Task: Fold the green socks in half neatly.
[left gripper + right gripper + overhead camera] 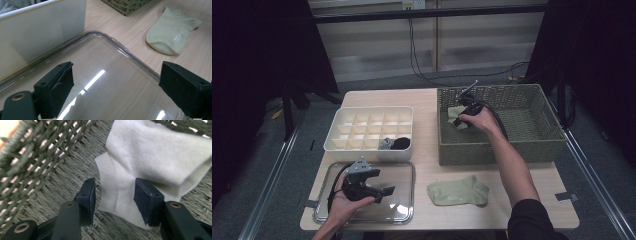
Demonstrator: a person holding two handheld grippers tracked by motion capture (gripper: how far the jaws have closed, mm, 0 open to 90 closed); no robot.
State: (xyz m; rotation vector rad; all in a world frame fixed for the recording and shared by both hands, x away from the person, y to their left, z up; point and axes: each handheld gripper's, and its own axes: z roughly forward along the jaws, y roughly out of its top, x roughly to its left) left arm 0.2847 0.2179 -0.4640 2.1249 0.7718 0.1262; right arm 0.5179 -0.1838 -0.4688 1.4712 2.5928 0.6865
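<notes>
A pale green sock (155, 157) lies in the near left corner of the woven basket (532, 145). My right gripper (115, 195) reaches down onto it, its jaws partly closed with the sock's cuff between them; the right jaw touches the fabric and a small gap shows at the left jaw. In the high view that gripper (459, 119) sits over the sock (454, 111). A second green sock (458, 191) lies flat on the table in front of the basket, also seen as the sock (172, 35). My left gripper (387, 192) hovers wide open over a clear plastic lid (112, 82), holding nothing.
A white divided organizer box (369, 127) stands at the left, with a grey sock (386, 144) and a black sock (401, 143) in its near compartments. The clear lid (404, 172) lies in front of it. The basket's walls stand tall around my right gripper.
</notes>
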